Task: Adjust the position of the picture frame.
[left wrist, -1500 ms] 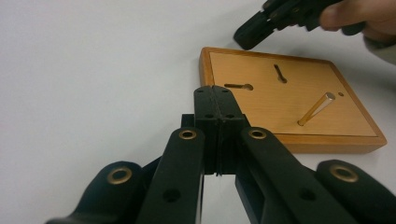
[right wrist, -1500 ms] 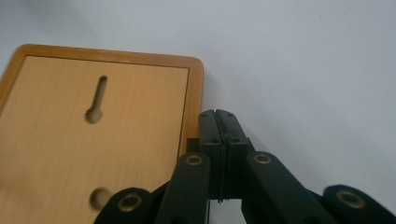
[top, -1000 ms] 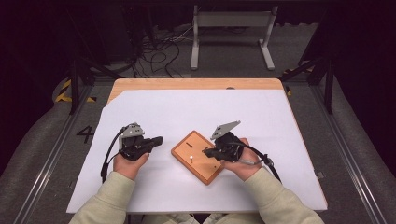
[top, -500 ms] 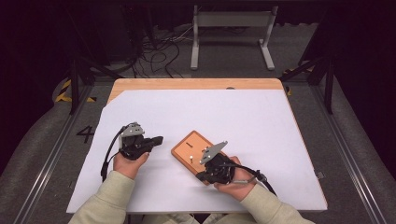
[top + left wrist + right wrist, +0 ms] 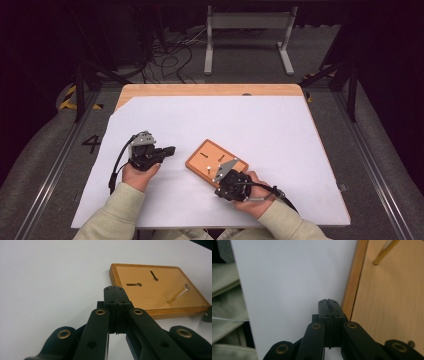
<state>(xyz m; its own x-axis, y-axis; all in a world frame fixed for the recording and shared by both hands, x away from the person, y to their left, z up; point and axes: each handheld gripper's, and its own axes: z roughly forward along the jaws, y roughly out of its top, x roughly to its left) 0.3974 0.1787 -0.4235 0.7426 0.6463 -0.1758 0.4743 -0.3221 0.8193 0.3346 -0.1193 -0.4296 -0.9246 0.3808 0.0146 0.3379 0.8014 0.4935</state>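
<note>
The left claw point(image 5: 170, 149) has its black jaws pressed together with nothing between them — it hovers near the tabletop's point(image 5: 210, 120) left edge, pointing at the flat rectangular orange-brown wooden board point(image 5: 212, 157). That board lies toward the front edge, a thin wooden peg point(image 5: 178, 293) on it. The right claw point(image 5: 329, 303) — jaws likewise closed and empty — sits at the board's front edge.

From above I can read one sign: a dark numeral "4" point(image 5: 91, 143) marked on the grey floor point(image 5: 45, 165), just left of my white-covered table point(image 5: 210, 120). On the wooden board, the grippers and my sleeves I can read no text.
</note>
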